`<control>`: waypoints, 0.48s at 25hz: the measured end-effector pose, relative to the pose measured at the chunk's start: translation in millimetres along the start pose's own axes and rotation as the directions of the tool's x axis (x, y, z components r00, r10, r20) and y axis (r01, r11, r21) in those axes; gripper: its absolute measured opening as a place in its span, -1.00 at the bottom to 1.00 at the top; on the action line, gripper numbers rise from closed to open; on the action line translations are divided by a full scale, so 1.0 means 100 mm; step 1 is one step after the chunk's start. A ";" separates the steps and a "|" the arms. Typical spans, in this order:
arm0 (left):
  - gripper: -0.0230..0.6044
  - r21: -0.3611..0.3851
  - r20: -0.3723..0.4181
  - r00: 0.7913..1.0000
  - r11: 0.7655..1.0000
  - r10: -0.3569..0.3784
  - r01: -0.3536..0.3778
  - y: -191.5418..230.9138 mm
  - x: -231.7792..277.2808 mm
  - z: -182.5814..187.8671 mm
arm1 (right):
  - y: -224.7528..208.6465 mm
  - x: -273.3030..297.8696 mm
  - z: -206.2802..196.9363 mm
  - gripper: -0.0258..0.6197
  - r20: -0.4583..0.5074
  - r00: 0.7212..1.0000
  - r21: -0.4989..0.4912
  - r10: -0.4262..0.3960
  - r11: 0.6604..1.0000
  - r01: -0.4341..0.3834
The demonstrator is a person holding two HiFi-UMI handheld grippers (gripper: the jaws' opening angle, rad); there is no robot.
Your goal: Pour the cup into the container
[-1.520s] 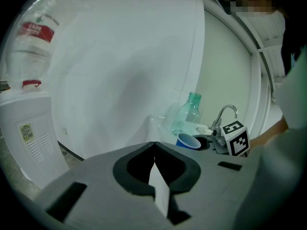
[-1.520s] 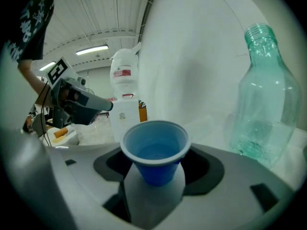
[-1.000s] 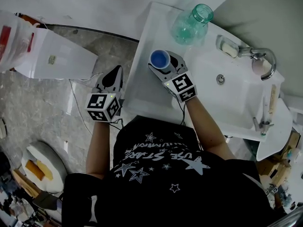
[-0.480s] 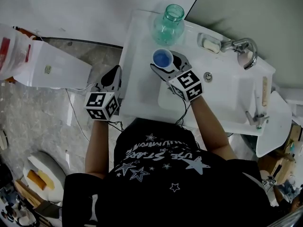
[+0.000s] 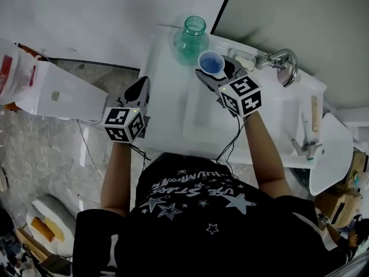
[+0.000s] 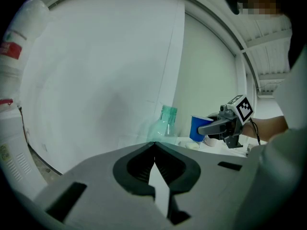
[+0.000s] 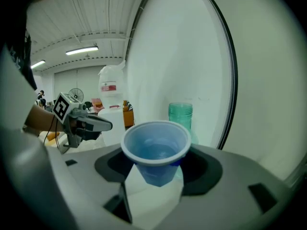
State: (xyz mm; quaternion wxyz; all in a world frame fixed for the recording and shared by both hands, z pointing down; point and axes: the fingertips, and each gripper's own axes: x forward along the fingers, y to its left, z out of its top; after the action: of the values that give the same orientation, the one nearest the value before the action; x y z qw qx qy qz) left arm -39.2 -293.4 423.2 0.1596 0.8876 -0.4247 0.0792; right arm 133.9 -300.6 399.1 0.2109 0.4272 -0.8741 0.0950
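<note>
free: bare counter (image 5: 167, 91) left of the basin (image 5: 202, 117) | blocked: bottle (image 5: 189, 39) at the back edge — wall (image 5: 115, 16) close behind | right: soap dish (image 5: 248, 59) and tap (image 5: 282, 62) crowd the rim

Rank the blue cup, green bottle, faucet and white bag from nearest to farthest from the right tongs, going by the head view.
1. Blue cup, held between the right tongs.
2. Green bottle, just beyond, up-left.
3. Faucet, off to the right.
4. White bag, far left, off the sink.
</note>
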 end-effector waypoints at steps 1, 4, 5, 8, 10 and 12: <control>-0.89 -0.001 0.002 1.000 1.000 -0.004 0.004 0.00 0.03 0.03 | -0.06 -0.02 0.05 -0.04 0.000 1.000 -0.002 -0.005 1.000 0.005; -0.90 0.004 0.008 1.000 1.000 -0.014 0.014 0.01 0.15 0.14 | -0.24 -0.05 0.18 -0.04 0.004 1.000 0.005 -0.016 1.000 0.016; -0.90 0.007 0.011 1.000 1.000 -0.017 0.017 0.02 0.19 0.19 | -0.30 -0.05 0.23 -0.04 0.005 1.000 0.009 -0.017 1.000 0.017; -0.90 0.019 0.025 0.999 0.999 -0.030 0.029 0.04 0.31 0.33 | -0.45 -0.05 0.36 -0.04 0.001 1.000 0.014 -0.023 1.000 0.023; -0.90 0.029 0.033 0.999 0.999 -0.038 0.037 0.05 0.39 0.43 | -0.55 -0.04 0.44 -0.04 -0.007 1.000 0.009 -0.027 1.000 0.027; -0.90 0.038 0.041 0.998 0.998 -0.047 0.045 0.06 0.46 0.53 | -0.62 -0.02 0.52 -0.04 -0.017 0.999 -0.001 -0.028 1.000 0.028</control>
State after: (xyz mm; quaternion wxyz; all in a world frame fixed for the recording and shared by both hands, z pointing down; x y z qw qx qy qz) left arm -14.8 -349.3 387.8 0.1359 0.9014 -0.4059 0.0647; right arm 169.4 -355.3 350.8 0.2198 0.4386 -0.8662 0.0952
